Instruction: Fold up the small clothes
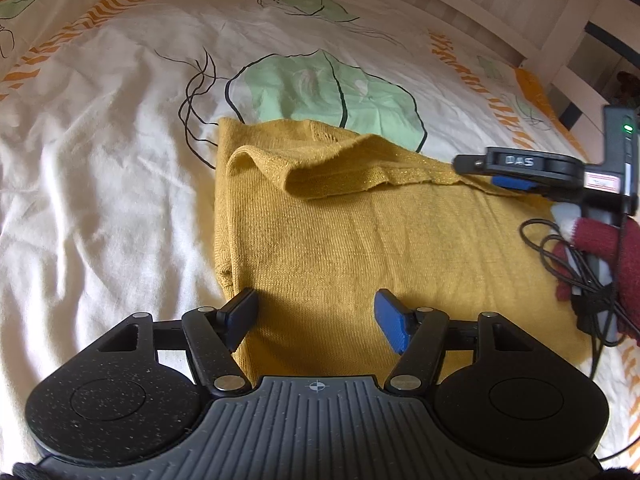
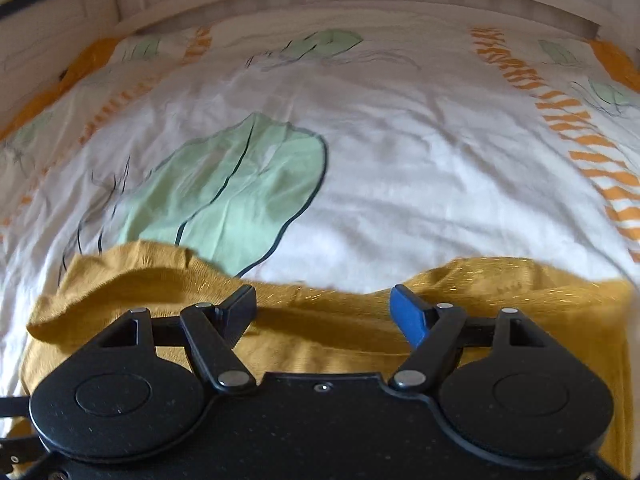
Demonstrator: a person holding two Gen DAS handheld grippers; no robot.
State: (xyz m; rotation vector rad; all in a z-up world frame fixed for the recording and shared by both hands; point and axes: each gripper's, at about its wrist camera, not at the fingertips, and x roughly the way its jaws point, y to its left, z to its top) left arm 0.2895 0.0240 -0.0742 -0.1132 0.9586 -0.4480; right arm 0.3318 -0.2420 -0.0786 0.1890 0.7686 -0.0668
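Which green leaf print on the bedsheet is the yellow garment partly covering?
The big central leaf; the yellow garment overlaps its lower edge, unlike the smaller leaves further away.

A white bedsheet [image 1: 100, 184] covers the whole bed — creased, printed with pale green leaves outlined in dark lines and with bands of short orange strokes. Beyond the sheet's far edge runs a white wooden bed frame [image 2: 360, 4], a low rail of pale boards, and to the right of it in the left wrist view stand white slats [image 1: 576, 52] with dark gaps between them. Warm light falls across the sheet — soft shadows lie in its creases.
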